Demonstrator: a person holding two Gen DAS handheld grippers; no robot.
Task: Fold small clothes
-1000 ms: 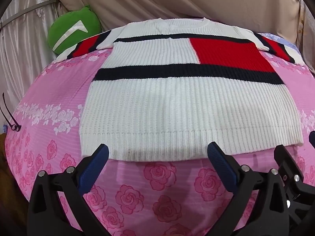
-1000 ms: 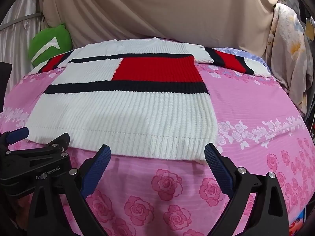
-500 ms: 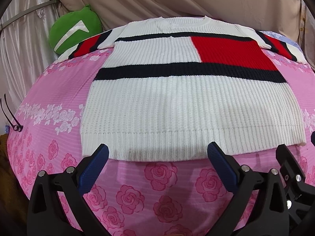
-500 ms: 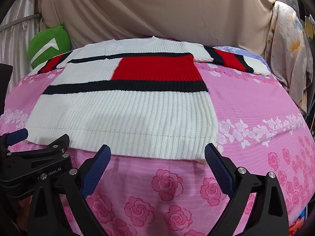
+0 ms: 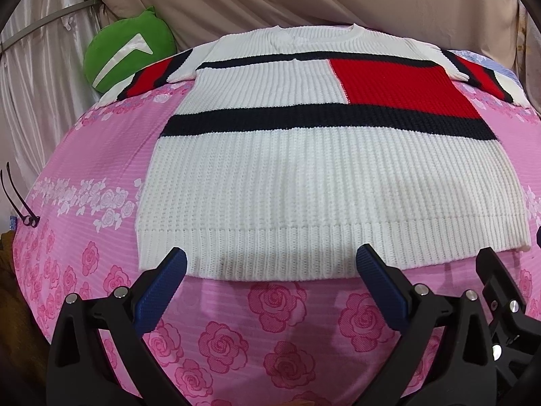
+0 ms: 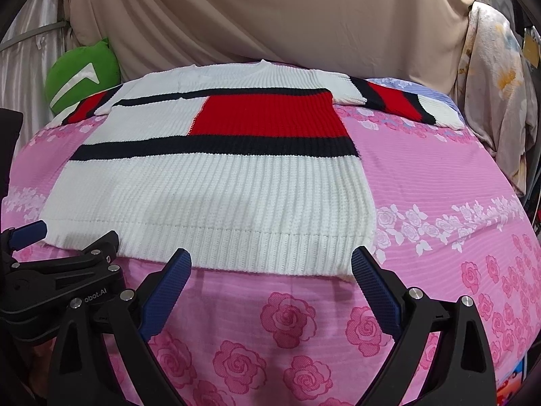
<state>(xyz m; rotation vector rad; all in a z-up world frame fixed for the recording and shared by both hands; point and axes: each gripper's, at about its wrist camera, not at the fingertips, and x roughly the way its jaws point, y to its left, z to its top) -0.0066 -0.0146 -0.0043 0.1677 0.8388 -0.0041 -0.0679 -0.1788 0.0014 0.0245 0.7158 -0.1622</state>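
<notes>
A white knit sweater (image 5: 321, 182) with navy stripes and a red block lies flat on the pink rose bedsheet (image 5: 257, 335), hem toward me, both sleeves spread out. It also shows in the right wrist view (image 6: 216, 196). My left gripper (image 5: 270, 264) is open and empty, its blue fingertips just above the hem's left half. My right gripper (image 6: 270, 264) is open and empty at the hem's right half, its right fingertip near the hem's right corner. The left gripper also shows at the left of the right wrist view (image 6: 64, 264).
A green cushion (image 5: 128, 50) sits at the back left by the left sleeve. Beige curtain (image 6: 270, 17) hangs behind the bed. Floral fabric (image 6: 497, 101) hangs at the right. The bedsheet's front edge (image 6: 287, 355) lies under both grippers.
Both grippers have crept slightly forward toward the hem. The sweater has not moved and both grippers stay open.
</notes>
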